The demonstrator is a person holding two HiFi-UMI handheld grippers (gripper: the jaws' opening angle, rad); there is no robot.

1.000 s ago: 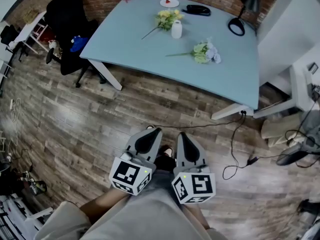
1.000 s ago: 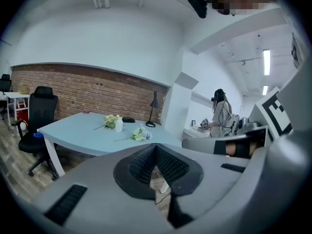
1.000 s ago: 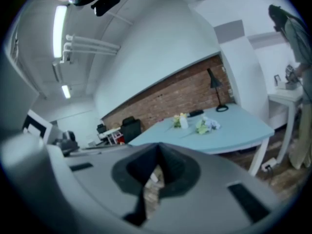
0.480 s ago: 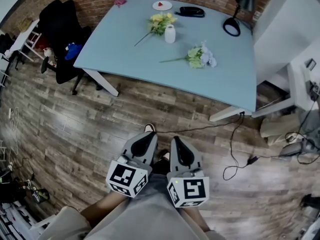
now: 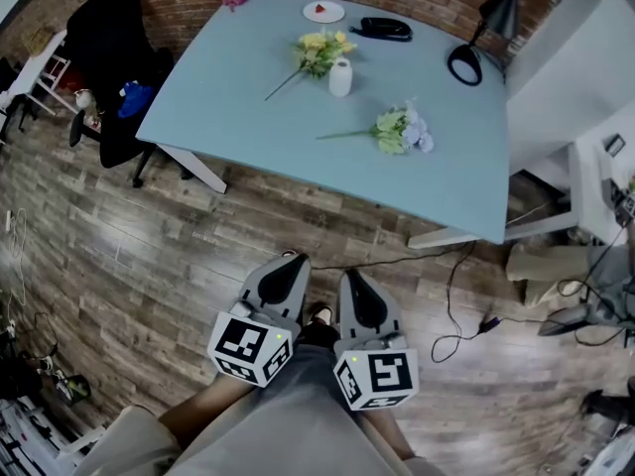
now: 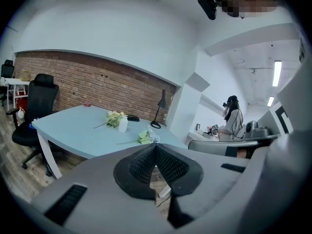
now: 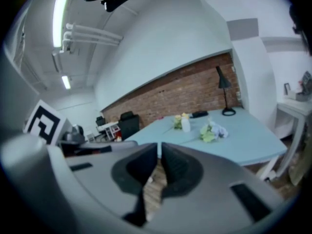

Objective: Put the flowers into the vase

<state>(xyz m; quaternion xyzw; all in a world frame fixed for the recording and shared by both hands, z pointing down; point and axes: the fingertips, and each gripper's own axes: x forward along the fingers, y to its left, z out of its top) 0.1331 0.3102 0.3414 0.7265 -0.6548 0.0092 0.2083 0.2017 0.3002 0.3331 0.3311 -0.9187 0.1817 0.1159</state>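
Note:
A small white vase [image 5: 340,77] stands on the light blue table [image 5: 248,117]. A bunch of yellow flowers [image 5: 319,50] lies just behind and left of it. Nearer the front lies a second bunch, green and pale lilac [image 5: 402,130], its stem pointing left. Both grippers hang low over the wooden floor, well short of the table. My left gripper [image 5: 295,258] is shut and holds nothing. My right gripper [image 5: 344,277] is shut and empty too. In the left gripper view, vase [image 6: 123,125] and flowers [image 6: 146,138] lie far ahead; the right gripper view also shows the vase [image 7: 185,125].
A black desk lamp [image 5: 468,59], a black case [image 5: 386,29] and a small plate [image 5: 323,11] sit at the table's far side. A black office chair [image 5: 109,58] stands left of the table. A cable [image 5: 466,296] trails on the floor. A person [image 6: 232,118] sits at right.
Both grippers have shifted slightly left in the head view, and the table now lies a little nearer and lower in that view. Both stay shut.

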